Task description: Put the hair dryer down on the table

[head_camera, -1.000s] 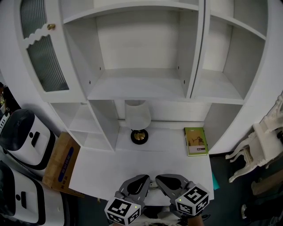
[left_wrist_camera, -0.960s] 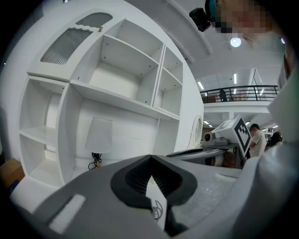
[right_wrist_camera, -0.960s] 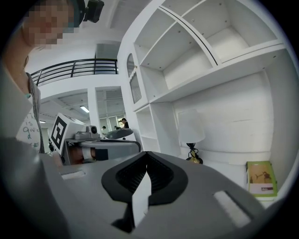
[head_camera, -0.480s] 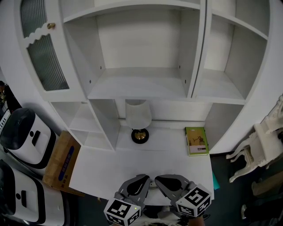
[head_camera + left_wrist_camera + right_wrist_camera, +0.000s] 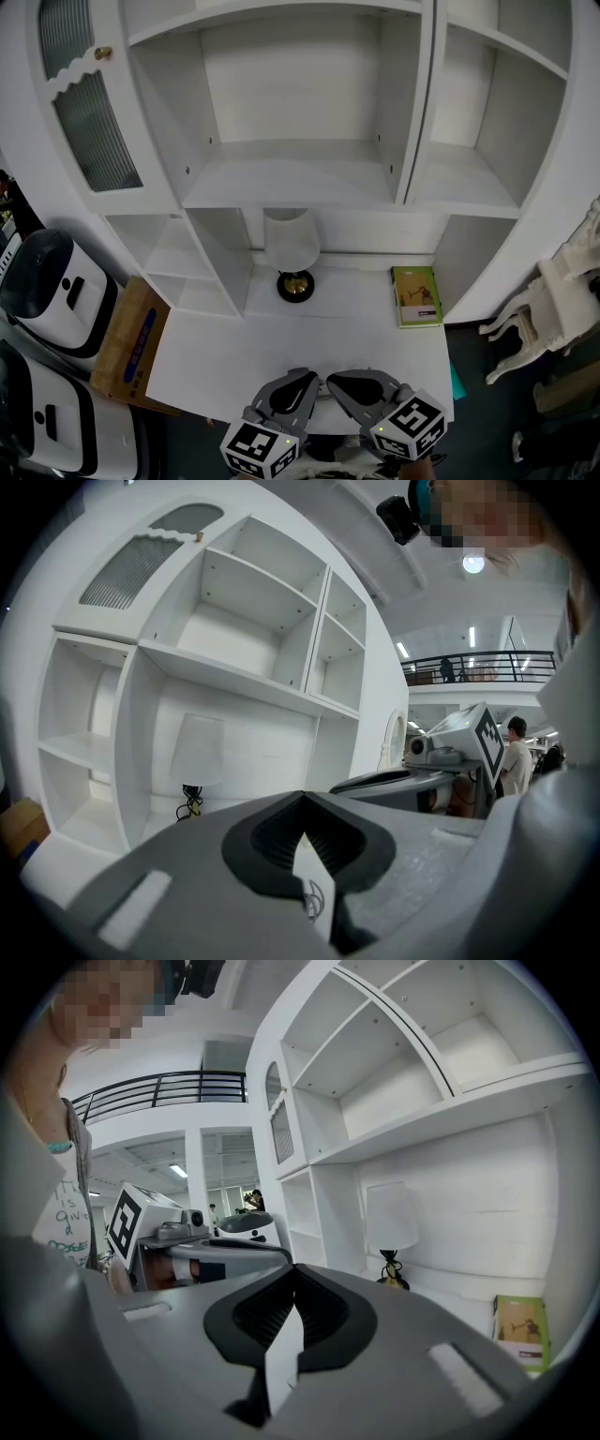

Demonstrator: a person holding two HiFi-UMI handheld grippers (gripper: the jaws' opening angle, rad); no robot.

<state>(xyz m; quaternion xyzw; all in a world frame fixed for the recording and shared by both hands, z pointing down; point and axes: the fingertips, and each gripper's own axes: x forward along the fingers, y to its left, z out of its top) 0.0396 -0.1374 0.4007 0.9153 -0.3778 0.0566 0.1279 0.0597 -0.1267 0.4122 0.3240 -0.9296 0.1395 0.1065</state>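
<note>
Ahead of the shut, empty grey left tongs [image 5: 312, 382] and right tongs [image 5: 332, 382], no hair dryer is seen on the white desk [image 5: 281, 347]; the step cannot be determined.

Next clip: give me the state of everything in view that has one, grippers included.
left gripper: shut, nothing between the jaws.
right gripper: shut, nothing between the jaws.
lamp: upright on the table.
green book: closed, lying flat on the table.
ribbed-glass door: closed.
hair dryer: not in view.
</note>
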